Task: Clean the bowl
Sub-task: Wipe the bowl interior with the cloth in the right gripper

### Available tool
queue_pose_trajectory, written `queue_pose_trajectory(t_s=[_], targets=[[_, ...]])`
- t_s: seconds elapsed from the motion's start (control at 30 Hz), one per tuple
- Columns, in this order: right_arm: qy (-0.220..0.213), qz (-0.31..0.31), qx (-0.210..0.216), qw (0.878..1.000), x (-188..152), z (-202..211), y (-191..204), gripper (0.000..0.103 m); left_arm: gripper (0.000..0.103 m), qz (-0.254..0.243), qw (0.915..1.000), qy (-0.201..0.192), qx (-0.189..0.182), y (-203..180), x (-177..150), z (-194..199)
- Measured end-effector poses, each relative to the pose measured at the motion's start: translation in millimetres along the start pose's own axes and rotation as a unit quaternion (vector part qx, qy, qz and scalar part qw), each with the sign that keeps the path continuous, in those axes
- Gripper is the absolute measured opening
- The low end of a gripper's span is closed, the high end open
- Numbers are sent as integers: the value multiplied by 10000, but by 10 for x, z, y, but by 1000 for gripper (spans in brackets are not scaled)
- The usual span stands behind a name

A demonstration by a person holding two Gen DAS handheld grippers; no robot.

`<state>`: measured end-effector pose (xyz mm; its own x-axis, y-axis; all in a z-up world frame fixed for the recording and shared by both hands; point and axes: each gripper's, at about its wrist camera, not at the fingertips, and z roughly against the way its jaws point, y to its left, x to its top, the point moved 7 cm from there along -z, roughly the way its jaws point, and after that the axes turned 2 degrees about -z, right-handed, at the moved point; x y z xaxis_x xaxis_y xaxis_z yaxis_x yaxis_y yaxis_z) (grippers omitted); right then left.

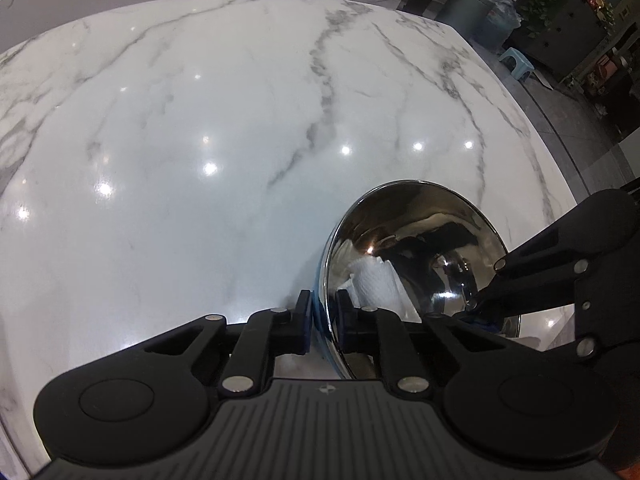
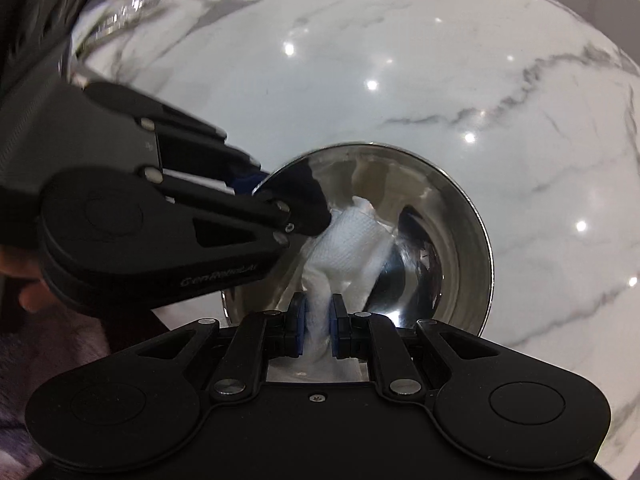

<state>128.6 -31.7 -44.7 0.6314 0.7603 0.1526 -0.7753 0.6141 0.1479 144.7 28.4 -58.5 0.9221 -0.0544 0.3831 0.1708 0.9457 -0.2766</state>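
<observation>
Left hand-held gripper pinches the steel bowl rim, lower right on the marble surface; right hand-held gripper clamps a paper towel inside. Hard wiping could twist that slick rim free.

bowl: shiny steel, tilted on marble | paper towel: white, crumpled, inside bowl

The left gripper bears small pale lettering on its side, too blurred to read surely.
</observation>
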Motion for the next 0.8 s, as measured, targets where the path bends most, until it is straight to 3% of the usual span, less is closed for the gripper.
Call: queue_pose_trajectory(t_s=[0.1, 0.33, 0.53, 0.8], targets=[[74, 136, -158, 9998, -12, -3, -13, 10, 10, -47, 10000, -10, 23, -11, 3, -3], [166, 1052, -1367, 9849, -12, -13, -13, 10, 11, -96, 9999, -24, 59, -16, 10, 6], [155, 821, -1204, 9892, -8, 1, -60, 10, 22, -112, 9998, 113, 68, -25, -45, -3], [136, 693, -1109, 9913, -23, 24, -86, 10, 20, -276, 9993, 258, -77, -78, -133, -8]])
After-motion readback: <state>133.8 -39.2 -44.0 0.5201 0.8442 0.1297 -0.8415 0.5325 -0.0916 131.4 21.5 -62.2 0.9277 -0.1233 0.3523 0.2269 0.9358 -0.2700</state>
